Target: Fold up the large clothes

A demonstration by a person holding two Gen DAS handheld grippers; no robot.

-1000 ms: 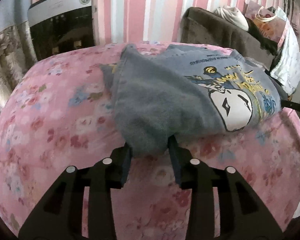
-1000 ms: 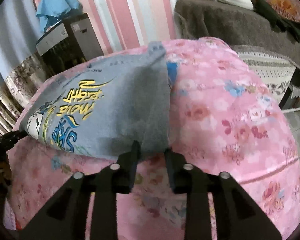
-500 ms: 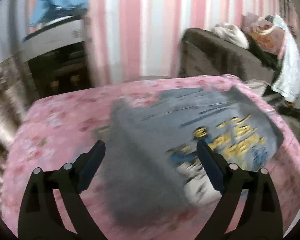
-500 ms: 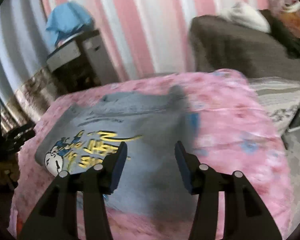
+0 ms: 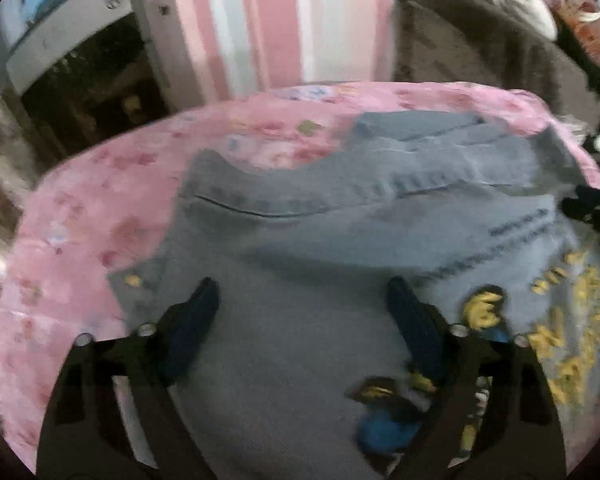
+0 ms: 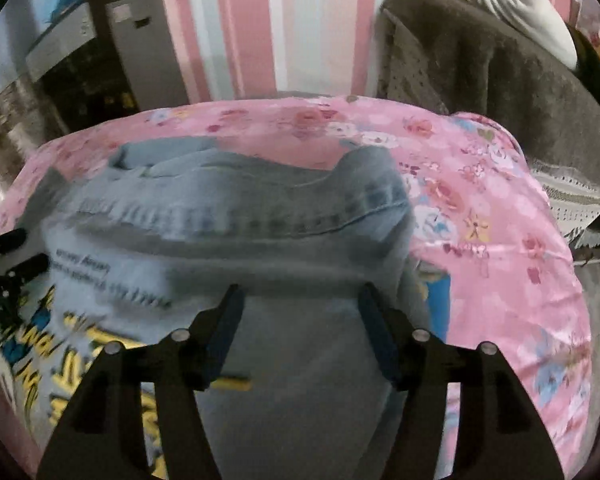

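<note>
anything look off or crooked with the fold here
The grey sweatshirt lies folded on the pink floral cover, both grippers open above it. Its ribbed hem runs wavy and slanted, not straight. Nothing is spilled or damaged.

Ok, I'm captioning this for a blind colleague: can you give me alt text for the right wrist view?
An open right gripper hovers over a grey sweatshirt with yellow and blue print, lying on a pink floral bedspread, its ribbed hem across the middle. Behind are a pink striped wall and a brown sofa.
</note>
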